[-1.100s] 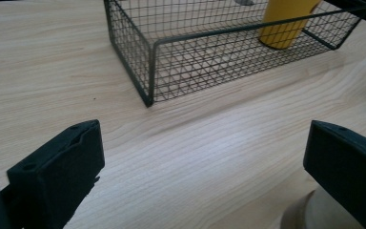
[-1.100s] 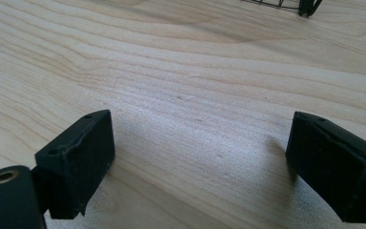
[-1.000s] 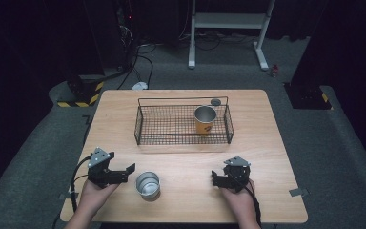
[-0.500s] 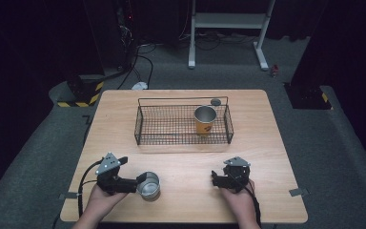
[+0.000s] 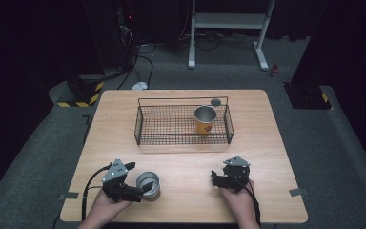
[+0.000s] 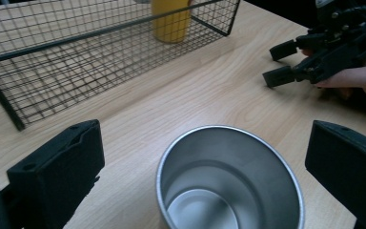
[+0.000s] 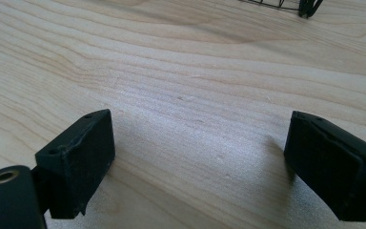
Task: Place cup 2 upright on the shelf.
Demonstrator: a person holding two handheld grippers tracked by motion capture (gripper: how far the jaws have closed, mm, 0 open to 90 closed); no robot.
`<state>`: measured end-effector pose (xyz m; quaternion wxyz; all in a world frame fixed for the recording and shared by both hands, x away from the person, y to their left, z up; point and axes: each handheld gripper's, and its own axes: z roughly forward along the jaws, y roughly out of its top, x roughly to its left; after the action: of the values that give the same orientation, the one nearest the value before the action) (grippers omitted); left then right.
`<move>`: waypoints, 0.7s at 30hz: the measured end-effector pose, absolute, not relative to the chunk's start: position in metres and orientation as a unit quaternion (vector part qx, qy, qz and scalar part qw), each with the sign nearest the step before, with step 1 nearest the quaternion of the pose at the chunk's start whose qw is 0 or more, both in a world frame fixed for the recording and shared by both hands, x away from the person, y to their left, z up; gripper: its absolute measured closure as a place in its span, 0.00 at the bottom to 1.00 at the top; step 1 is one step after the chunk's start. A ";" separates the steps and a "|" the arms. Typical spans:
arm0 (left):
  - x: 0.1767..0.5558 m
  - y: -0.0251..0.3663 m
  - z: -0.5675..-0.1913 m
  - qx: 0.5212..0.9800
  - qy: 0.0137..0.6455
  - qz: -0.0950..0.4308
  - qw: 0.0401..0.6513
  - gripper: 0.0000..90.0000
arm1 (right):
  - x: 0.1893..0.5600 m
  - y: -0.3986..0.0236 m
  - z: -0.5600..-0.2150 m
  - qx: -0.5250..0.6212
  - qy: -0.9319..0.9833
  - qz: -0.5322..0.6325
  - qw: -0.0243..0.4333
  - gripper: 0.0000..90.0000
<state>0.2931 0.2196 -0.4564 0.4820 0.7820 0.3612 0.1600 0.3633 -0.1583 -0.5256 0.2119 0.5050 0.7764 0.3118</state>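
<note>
The short, round steel cup [image 6: 231,181] looks like bare metal, brushed and satiny inside, with a thin bright rim that catches light. Under it, the pale wooden tabletop [image 6: 209,90] is smooth and matt, its grain running in fine wavy lines. Behind the cup, the black wire-mesh basket [image 6: 76,62] is thin dark-coated metal rod with a dull sheen. Inside that basket, the yellow cup with a steel rim [image 5: 205,119] looks glossy. The left gripper [image 6: 205,176] has matt black plastic jaws, slightly grainy.
</note>
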 end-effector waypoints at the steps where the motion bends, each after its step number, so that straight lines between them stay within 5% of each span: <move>1: 0.292 0.218 -0.457 0.784 0.359 0.159 0.481 0.00 | 0.363 -0.158 -0.526 0.504 0.777 0.312 0.213 0.11; 21: 0.282 0.210 -0.480 0.798 0.354 0.152 0.463 0.00 | 0.363 -0.158 -0.526 0.504 0.777 0.312 0.212 0.11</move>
<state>0.2819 0.2099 -0.4796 0.4628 0.7983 0.3540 0.1525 0.3631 -0.1585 -0.5256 0.2124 0.5038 0.7771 0.3117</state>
